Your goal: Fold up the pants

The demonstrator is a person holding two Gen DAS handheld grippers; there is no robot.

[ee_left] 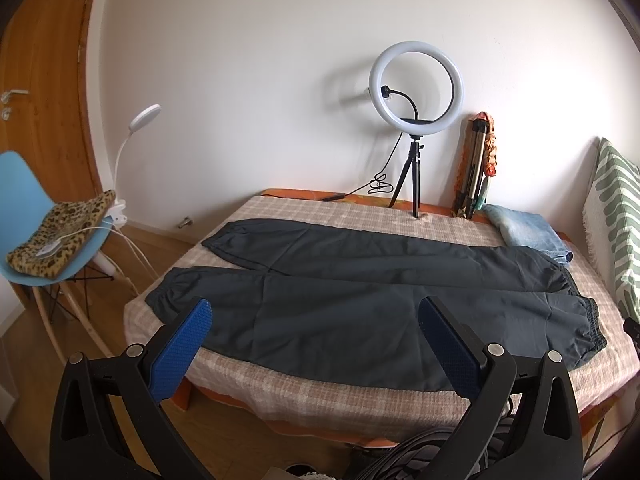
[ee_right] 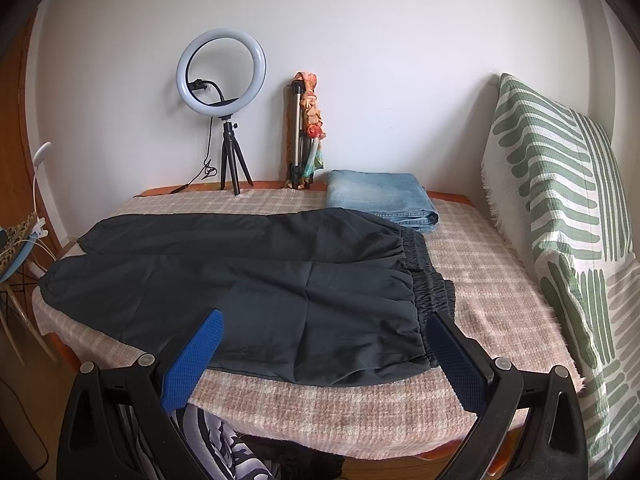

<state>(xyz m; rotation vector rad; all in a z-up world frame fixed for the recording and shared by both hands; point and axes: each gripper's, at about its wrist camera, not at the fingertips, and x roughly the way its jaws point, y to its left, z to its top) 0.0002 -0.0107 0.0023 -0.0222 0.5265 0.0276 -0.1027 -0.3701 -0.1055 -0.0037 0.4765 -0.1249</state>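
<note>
Dark grey pants point(ee_left: 360, 300) lie flat on the checked cloth of the table point(ee_left: 320, 396), legs to the left, elastic waistband to the right. They also show in the right wrist view point(ee_right: 260, 280). My left gripper point(ee_left: 316, 308) is open and empty, held above the near edge over the near leg. My right gripper point(ee_right: 324, 320) is open and empty, held above the near edge by the waistband point(ee_right: 432, 284).
A ring light on a tripod point(ee_left: 416, 92), a folded tripod point(ee_left: 476, 168) and folded blue jeans point(ee_right: 380, 200) stand at the table's back. A green-striped cushion point(ee_right: 560, 220) lies to the right. A blue chair point(ee_left: 36, 216) with a leopard-print pad stands left.
</note>
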